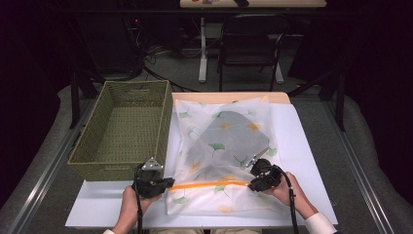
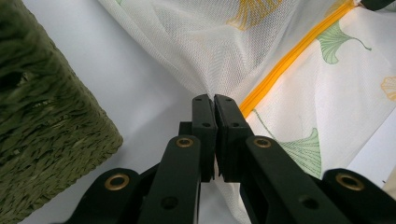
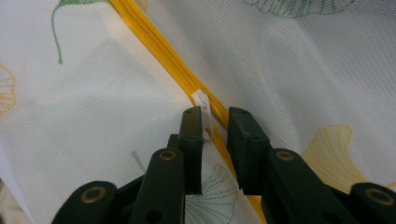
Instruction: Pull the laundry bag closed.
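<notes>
Right gripper view: right gripper (image 3: 215, 119) jaws slightly apart astride white zipper pull (image 3: 201, 100). Left gripper (image 2: 214, 103) pinches mesh laundry bag (image 1: 221, 146) beside basket (image 1: 122, 129). Mesh likely soft, light, slippery; best held by the pull.

The tool (image 3: 215, 116) straddles the white zipper pull (image 3: 204, 108) on the mesh bag (image 3: 88, 102).

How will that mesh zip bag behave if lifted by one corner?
Probably floppy: the mesh bag already folds and puckers where the left gripper pinches it. The grey item inside would likely slide and sag toward the low end. The mesh looks thin, so it may snag.
</notes>
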`<state>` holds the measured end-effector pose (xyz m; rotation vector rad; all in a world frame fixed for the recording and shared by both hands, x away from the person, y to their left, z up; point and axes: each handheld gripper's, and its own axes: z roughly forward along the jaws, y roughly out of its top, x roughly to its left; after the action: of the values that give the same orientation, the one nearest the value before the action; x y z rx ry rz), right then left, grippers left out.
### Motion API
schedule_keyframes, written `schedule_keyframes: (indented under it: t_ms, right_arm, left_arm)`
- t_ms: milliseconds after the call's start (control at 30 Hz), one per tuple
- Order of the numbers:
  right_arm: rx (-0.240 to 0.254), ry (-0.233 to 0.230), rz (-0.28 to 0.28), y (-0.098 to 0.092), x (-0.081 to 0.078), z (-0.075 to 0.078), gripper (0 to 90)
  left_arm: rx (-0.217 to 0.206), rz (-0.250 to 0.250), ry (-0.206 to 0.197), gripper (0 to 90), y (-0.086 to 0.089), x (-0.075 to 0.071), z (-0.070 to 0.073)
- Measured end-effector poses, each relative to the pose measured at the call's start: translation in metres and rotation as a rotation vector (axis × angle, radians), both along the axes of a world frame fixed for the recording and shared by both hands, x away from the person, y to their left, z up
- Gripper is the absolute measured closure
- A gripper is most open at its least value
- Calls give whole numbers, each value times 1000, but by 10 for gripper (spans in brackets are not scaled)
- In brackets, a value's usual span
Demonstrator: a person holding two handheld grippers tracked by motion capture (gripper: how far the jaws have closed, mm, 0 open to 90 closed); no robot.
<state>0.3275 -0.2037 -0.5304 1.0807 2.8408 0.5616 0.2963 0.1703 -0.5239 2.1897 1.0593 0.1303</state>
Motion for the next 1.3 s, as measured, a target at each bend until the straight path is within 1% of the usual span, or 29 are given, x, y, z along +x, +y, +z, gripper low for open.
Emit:
schedule_keyframes:
  t_ms: [100,167,233,300,433,467,500,600,667,733,867,900,1000,1033,1067,1100,1133,1167,1200,1233,1267,1300]
  right_arm:
    - [-20,-2,-7,3,-1,0,772]
    - [-14,4,1,5,-2,0,836]
    - [-21,4,6,7,-3,0,867]
    - [-27,2,8,7,-3,1,873]
    - [-21,2,-2,7,-3,1,881]
    - [-27,1,-7,7,-3,2,883]
    - [-43,-13,-14,7,-3,2,884]
    - [-51,-12,-32,7,-4,3,885]
    - [-70,-21,-29,7,-5,4,886]
    - [-76,-26,-36,8,-6,5,886]
    - [-78,-14,-43,6,-6,6,887]
    - [-78,-16,-47,6,-7,6,888]
    - [-78,-7,-48,5,-8,5,886]
    - [-79,1,-42,5,-7,5,885]
    - [-69,5,-22,4,-7,4,883]
    - [-58,15,-31,4,-6,3,879]
    - [-67,16,-21,5,-5,3,869]
    - [-48,22,-16,7,-5,4,863]
    - [-40,31,-6,8,-5,4,854]
    - [-47,42,8,10,-6,4,840]
    - [-47,45,13,11,-6,3,840]
    - [-53,49,18,11,-7,3,834]
  left_arm:
    - [9,-9,3,872,0,1,0]
    - [11,-9,2,872,0,0,0]
    - [9,-8,4,871,-1,0,0]
    - [12,-9,2,871,0,0,0]
    - [13,-6,2,873,0,0,0]
    - [2,0,4,875,0,0,-1]
    - [2,0,4,876,0,0,0]
    - [10,-2,-2,877,-1,-1,0]
    - [14,-5,-2,879,-1,-1,1]
    - [14,-9,-5,881,-1,-1,1]
    - [12,-10,-8,884,-2,-1,1]
    - [17,-9,-7,884,-3,-2,1]
    - [11,-12,0,884,-3,-1,1]
    - [8,-19,-1,883,-3,-1,0]
    - [-2,-21,9,882,-3,0,0]
    - [-10,-23,25,879,-3,0,-1]
    - [-8,-23,28,878,-4,0,-2]
    - [-4,-28,26,876,-4,0,-2]
    - [3,-36,28,875,-5,0,-2]
    - [8,-40,28,875,-5,0,-1]
    - [9,-35,21,874,-5,-1,-2]
    - [10,-35,23,874,-4,0,-1]
